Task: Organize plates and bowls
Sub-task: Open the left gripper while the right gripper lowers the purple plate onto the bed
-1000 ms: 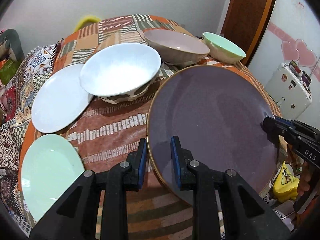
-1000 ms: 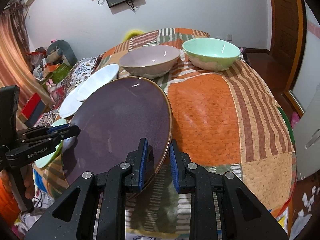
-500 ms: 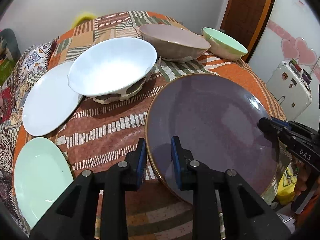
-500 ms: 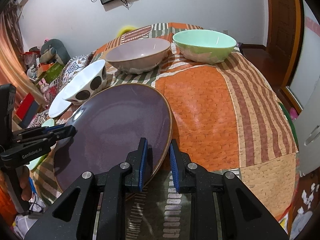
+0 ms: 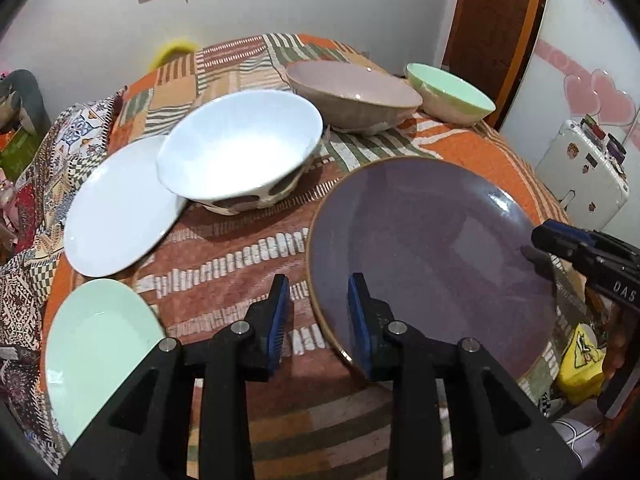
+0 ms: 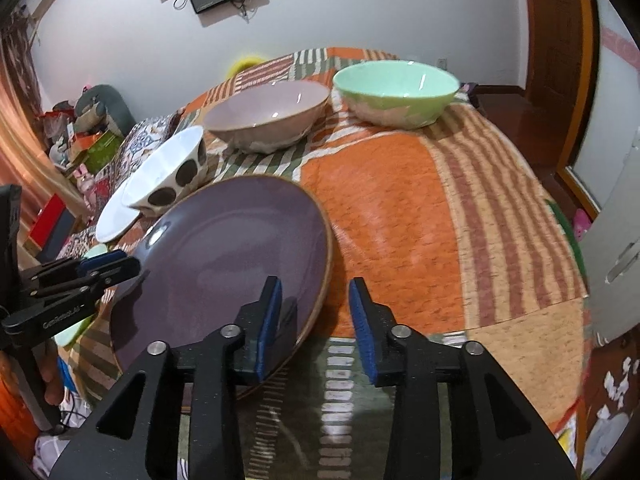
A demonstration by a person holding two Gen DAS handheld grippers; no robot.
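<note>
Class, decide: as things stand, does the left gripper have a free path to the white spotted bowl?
Probably yes: the left gripper is open, with only bare quilt before the white spotted bowl.

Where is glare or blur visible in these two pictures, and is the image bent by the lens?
Left wrist view: a small glare spot on the purple plate near its far right rim; walls and door curve from fisheye distortion. Right wrist view: the orange cloth is slightly motion-blurred, highlights glint inside the green bowl and pink bowl, corners are dark.

The right claw (image 6: 316,320) stands spread astride the purple plate's (image 6: 232,252) near rim on the patchwork cloth (image 6: 400,216).
</note>
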